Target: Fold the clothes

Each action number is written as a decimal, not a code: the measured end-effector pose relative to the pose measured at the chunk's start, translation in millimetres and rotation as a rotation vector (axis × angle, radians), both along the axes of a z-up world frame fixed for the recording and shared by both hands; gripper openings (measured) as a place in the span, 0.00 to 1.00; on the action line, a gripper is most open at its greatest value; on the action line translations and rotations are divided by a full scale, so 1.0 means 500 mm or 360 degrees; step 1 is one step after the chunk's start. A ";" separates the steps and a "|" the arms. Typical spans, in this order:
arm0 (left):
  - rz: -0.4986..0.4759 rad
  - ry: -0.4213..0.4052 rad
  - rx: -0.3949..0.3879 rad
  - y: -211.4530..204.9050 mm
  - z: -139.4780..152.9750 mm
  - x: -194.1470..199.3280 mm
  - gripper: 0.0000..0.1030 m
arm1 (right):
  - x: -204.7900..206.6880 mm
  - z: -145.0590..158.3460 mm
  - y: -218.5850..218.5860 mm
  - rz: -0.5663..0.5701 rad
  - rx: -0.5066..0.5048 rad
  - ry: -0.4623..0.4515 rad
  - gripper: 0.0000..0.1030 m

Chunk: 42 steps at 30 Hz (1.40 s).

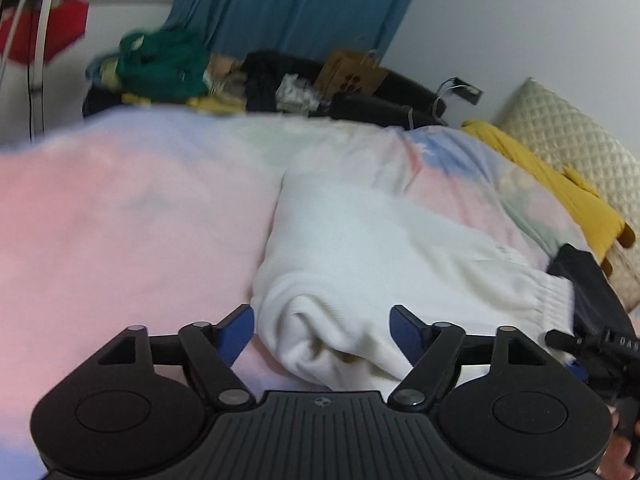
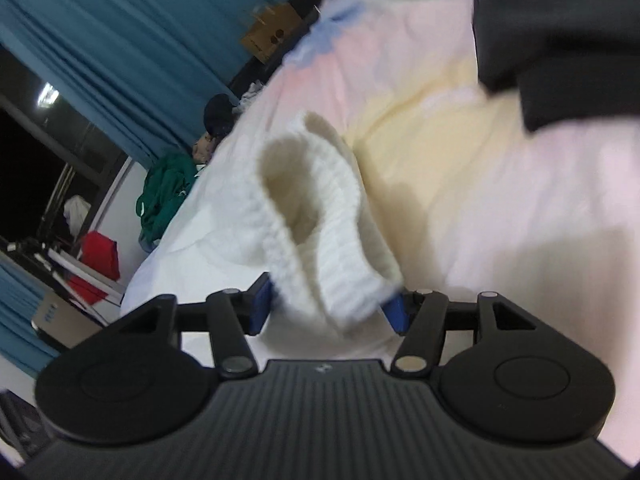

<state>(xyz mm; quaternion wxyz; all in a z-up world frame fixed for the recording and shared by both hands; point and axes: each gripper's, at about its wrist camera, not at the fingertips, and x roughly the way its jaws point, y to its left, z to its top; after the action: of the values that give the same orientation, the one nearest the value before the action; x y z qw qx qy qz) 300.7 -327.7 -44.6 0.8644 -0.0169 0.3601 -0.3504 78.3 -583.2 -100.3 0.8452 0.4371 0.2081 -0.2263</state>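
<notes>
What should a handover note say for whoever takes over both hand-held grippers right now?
Left hand-held gripper: open, jaws wide either side of the folded end of the white sweater, not pinching it.
Right hand-held gripper: the sweater's ribbed cuff lies between its jaws; the blurred frame does not show whether they press on it.
The sweater lies on the pastel bedspread, partly folded into a bundle.
Left to do: square up the bundle. Dark garment lies at the far right, seemingly unfolded.
</notes>
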 end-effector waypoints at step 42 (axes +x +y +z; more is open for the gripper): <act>0.0219 -0.0696 0.0072 0.362 0.290 -0.647 1.00 | -0.304 0.303 0.522 0.0303 -0.1020 -0.0085 0.83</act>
<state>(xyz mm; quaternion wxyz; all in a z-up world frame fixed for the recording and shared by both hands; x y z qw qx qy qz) -22.7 -146.6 100.7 0.9439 0.0544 0.1701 -0.2777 -73.9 -322.4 51.4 0.9622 0.1334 0.1441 -0.1889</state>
